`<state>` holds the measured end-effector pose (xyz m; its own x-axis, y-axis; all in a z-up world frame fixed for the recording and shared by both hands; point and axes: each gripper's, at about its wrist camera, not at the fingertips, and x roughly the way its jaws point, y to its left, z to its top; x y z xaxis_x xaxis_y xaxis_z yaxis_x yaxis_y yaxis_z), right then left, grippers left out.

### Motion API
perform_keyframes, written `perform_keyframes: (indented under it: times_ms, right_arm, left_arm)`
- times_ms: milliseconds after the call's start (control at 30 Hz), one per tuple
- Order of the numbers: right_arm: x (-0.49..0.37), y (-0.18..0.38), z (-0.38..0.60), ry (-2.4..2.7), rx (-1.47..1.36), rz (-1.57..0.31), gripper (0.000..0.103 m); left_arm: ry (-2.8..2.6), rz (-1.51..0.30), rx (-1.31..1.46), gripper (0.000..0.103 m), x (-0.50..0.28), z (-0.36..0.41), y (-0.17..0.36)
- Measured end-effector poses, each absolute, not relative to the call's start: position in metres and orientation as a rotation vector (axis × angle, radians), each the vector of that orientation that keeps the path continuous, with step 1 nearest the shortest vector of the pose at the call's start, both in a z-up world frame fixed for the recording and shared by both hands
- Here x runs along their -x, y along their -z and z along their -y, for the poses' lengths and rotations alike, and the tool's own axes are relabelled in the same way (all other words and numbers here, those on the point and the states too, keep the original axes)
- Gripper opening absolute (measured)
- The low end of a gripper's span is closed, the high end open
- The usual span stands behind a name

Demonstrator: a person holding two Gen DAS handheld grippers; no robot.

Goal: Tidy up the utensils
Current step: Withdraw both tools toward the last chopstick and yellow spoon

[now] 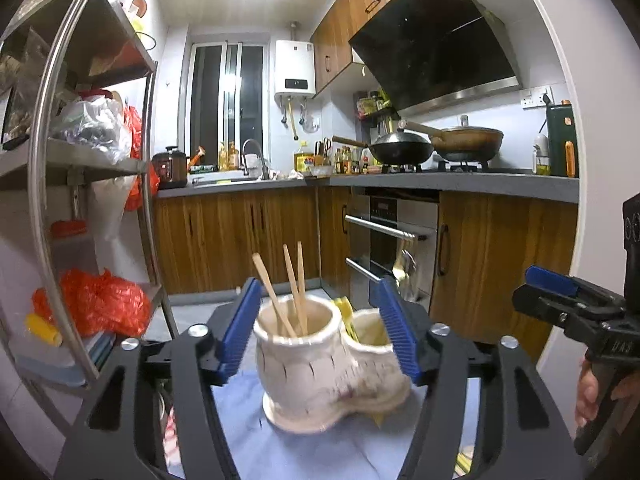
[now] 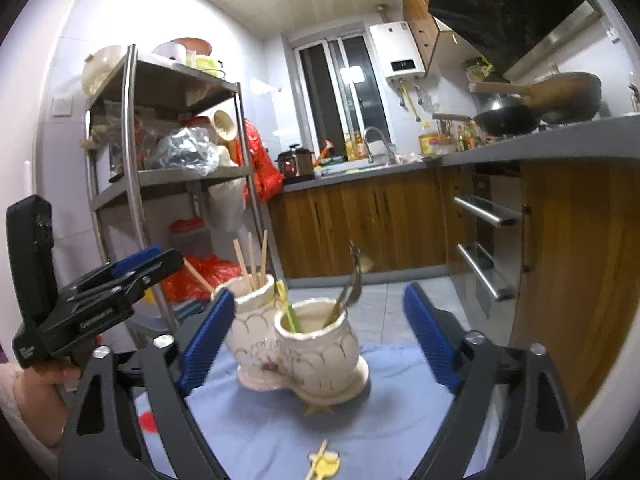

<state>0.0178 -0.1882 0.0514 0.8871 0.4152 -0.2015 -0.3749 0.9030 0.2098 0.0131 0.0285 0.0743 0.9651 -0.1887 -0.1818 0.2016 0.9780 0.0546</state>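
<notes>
Chopsticks of pale wood stood in one cup of a cream ceramic twin-cup utensil holder on the blue-cloth worktop; metal cutlery and a yellow-green plastic utensil leaned in the other cup. Left tongs were spread wide around the holder, blue pads apart from it. Right tongs were also released, holding nothing. A yellow flower-shaped utensil lay on the cloth.

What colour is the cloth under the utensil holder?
Light blue cloth under the cream utensil holder; clearest in the right wrist view.
</notes>
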Motion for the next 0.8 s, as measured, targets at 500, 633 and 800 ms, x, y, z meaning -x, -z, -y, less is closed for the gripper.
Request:
perform_keyframes:
  times_ms: [500, 633, 800]
  right_arm:
    - [0.0, -0.005, 0.196, -0.346, -0.123, -0.511, 0.098]
    - [-0.005, 0.013, 0.188, -0.332, -0.077, -0.628, 0.098]
    - [-0.015, 0.039, 0.177, -0.312, -0.025, -0.768, 0.098]
  left_arm:
    - [0.22, -0.331, -0.104, 0.097, 0.018, -0.017, -0.03]
    - [0.213, -0.445, -0.102, 0.097, 0.004, -0.02, -0.005]
    - [0.204, -0.567, -0.07, 0.097, -0.01, -0.023, 0.014]
